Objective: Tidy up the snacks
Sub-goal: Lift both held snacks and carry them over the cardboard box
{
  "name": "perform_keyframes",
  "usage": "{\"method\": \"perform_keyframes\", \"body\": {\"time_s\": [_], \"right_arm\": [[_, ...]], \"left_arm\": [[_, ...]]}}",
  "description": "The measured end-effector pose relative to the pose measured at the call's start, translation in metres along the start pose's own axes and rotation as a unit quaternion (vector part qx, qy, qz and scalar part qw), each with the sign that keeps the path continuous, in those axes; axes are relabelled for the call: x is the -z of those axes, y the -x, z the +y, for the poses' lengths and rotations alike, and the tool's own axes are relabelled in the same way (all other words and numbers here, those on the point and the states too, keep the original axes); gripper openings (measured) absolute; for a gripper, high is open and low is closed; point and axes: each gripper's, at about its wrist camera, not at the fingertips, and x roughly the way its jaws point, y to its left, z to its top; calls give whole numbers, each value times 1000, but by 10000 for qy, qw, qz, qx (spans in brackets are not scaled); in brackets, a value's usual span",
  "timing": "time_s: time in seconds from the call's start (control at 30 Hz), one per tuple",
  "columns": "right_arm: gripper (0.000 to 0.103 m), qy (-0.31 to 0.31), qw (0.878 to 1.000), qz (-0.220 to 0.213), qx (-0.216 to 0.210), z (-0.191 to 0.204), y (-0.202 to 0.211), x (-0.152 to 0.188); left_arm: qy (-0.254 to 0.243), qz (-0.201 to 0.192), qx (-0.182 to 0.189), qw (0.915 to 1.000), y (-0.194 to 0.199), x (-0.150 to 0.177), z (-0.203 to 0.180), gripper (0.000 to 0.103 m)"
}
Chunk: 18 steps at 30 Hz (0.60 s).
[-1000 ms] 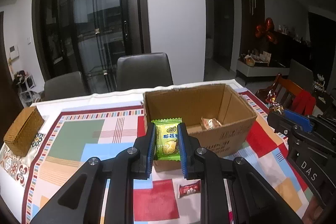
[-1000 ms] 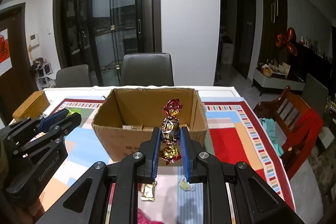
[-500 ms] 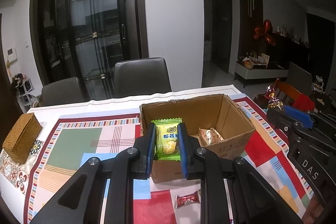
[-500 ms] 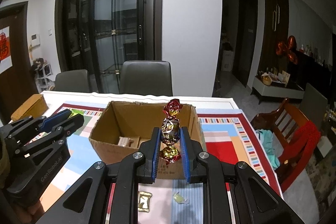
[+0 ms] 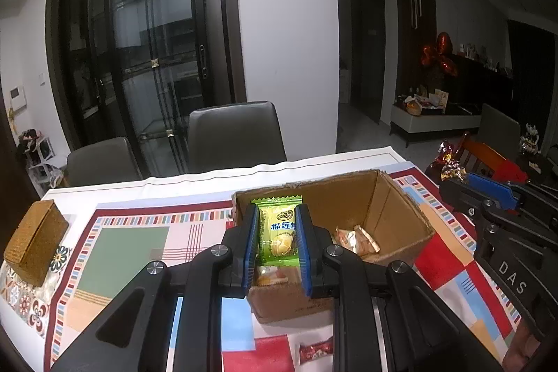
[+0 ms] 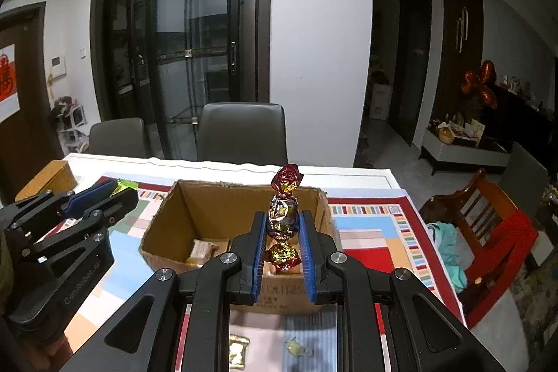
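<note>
An open cardboard box (image 5: 401, 211) (image 6: 167, 218) stands on the patterned tablecloth, with several wrapped snacks on its floor. My left gripper (image 5: 277, 232) is shut on a green durian snack packet (image 5: 279, 230), held upright over the box's near left corner. My right gripper (image 6: 282, 229) is shut on a red and gold foil candy string (image 6: 283, 218), held upright above the box's near wall. In the left wrist view the right gripper (image 5: 488, 194) shows at the right edge with the foil candy (image 5: 450, 162). In the right wrist view the left gripper (image 6: 94, 201) shows at the left.
A red wrapped candy (image 5: 314, 351) lies on the cloth in front of the box. A gold wrapper (image 6: 239, 349) and a small greenish wrapper (image 6: 296, 347) lie near the front edge. A woven box (image 5: 33, 241) sits far left. Grey chairs (image 5: 237, 135) stand behind; a wooden chair (image 6: 488, 225) stands right.
Both grippers have moved forward toward the box and a little up, each still holding its snack. The box now lies right under the fingertips, showing more of its inside.
</note>
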Motion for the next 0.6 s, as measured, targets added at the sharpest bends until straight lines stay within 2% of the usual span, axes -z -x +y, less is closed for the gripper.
{"method": "perform_keyframes", "body": {"time_s": [0.6], "right_arm": [[20,20,9996,281,-50,-2,-44,-12]], "left_arm": [[-44,255,154,9995,-49,-5,1,21]]}}
